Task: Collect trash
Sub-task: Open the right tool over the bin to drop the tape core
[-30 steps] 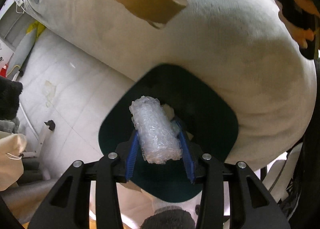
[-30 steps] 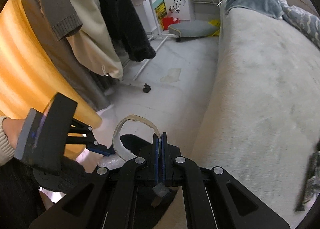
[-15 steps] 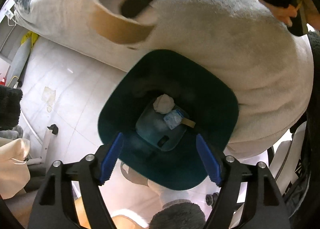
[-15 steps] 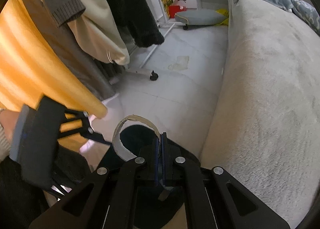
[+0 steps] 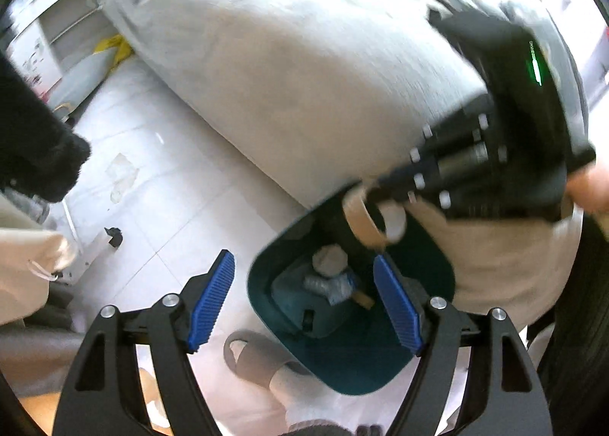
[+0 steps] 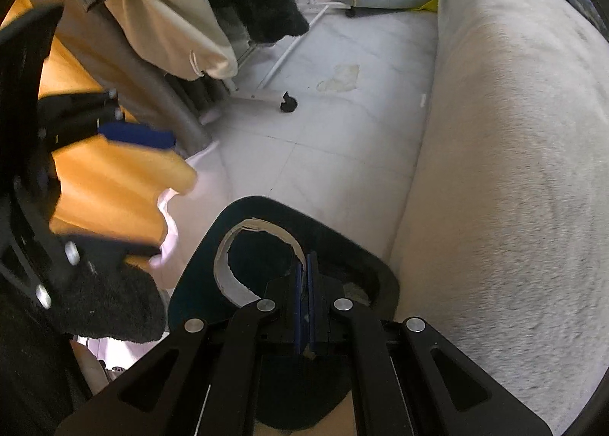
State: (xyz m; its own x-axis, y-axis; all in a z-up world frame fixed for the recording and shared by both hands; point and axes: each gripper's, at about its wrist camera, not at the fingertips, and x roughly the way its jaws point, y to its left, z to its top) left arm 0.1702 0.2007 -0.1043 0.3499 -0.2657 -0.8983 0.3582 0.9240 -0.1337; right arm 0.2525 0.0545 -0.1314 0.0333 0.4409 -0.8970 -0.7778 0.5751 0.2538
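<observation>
**Bubble wrap dropped in the bin, cardboard strip next**

The left gripper has let go of the roll of bubble wrap it was holding a second ago. Its blue pads now stand wide apart with nothing between them, and it has lifted back from the dark teal bin. That piece of trash counts as collected: in the bottom of the bin I can make out a crumpled white wad and some clear, crinkled plastic beside it, though the blur keeps me from telling which bit is which.

The right gripper has meanwhile come down over the bin's mouth. Its jaws are pressed tight on one end of a curled cardboard strip, which arches over the opening. It looks ready to be released, and the strip should fall inside.

The bin stands on the white tiled floor, close against the near edge of a pale plush sofa. To the left hangs a rack of clothes, and an orange cloth droops near the bin's left rim. A foot in a grey slipper is planted just beside the bin. Nothing blocks the opening itself; only the left gripper is close by, off to the left of the strip.
</observation>
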